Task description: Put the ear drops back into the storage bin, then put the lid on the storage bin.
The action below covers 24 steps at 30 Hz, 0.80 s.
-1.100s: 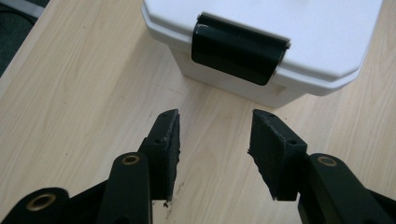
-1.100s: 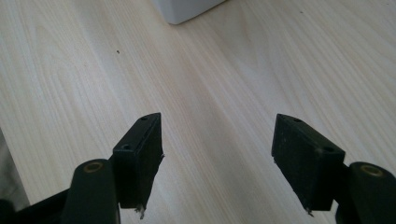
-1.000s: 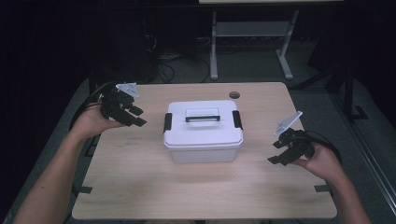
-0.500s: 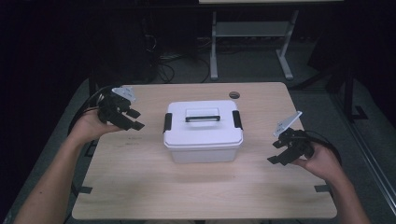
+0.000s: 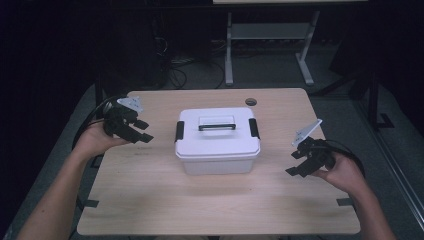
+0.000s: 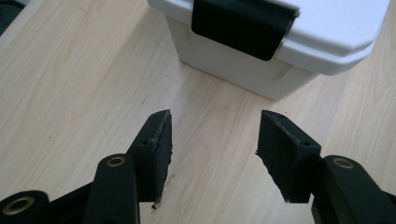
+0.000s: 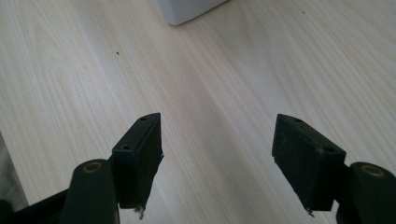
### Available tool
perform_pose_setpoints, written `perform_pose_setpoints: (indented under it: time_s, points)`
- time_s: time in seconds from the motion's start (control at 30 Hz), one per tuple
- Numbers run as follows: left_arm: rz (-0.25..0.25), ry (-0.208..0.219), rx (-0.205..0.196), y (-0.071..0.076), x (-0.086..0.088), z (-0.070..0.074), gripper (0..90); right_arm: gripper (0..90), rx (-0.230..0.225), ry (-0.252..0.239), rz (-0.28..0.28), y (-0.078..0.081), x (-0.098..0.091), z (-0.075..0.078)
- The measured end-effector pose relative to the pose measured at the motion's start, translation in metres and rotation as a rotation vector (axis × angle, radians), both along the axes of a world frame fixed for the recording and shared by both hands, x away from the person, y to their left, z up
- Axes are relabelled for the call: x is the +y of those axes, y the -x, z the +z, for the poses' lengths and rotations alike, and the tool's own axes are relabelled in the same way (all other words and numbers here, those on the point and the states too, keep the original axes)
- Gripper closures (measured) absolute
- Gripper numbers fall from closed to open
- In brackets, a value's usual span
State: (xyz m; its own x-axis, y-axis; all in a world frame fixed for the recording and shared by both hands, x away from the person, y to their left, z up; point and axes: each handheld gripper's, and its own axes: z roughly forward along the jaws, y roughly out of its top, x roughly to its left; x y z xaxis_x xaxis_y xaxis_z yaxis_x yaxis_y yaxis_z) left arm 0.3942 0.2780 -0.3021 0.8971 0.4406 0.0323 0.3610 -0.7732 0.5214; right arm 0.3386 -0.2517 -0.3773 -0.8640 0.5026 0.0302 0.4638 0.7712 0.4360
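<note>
A white box (image 5: 217, 142) with a lid sits at the middle of the wooden table (image 5: 150, 200), and everything else is placed from it. The lid carries a black handle (image 5: 217, 126) across its top and a black latch at each short end, the left latch (image 5: 179, 131) and the right latch (image 5: 253, 128) both folded down against the box. The left gripper (image 5: 141, 131) hovers to the left of the box, level with its far half, pointing toward the left latch; its jaws have just been opening and now stand spread with only bare tabletop between them (in the left gripper view (image 6: 214, 140) the latch (image 6: 243, 25) lies straight ahead, a little way off). The right gripper (image 5: 296, 163) hangs to the right of the box, off its near corner and well clear of it, jaws likewise spread and gripping nothing; in the right gripper view (image 7: 217, 149) a corner of the box (image 7: 184, 10) shows at the top edge, with bare wood between it and the jaws. Beyond the box, near the table's far edge, is a small round hole (image 5: 251, 101).
</note>
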Motion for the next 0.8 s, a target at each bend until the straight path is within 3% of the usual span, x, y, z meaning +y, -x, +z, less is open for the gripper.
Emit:
perform_pose_setpoints:
  time_s: [0.8]
  points:
    - [0.026, 0.008, 0.011, 0.007, 0.015, -0.018, 42.4, 32.2, 0.006, 0.007, -0.001, 0.001, 0.000, -0.003]
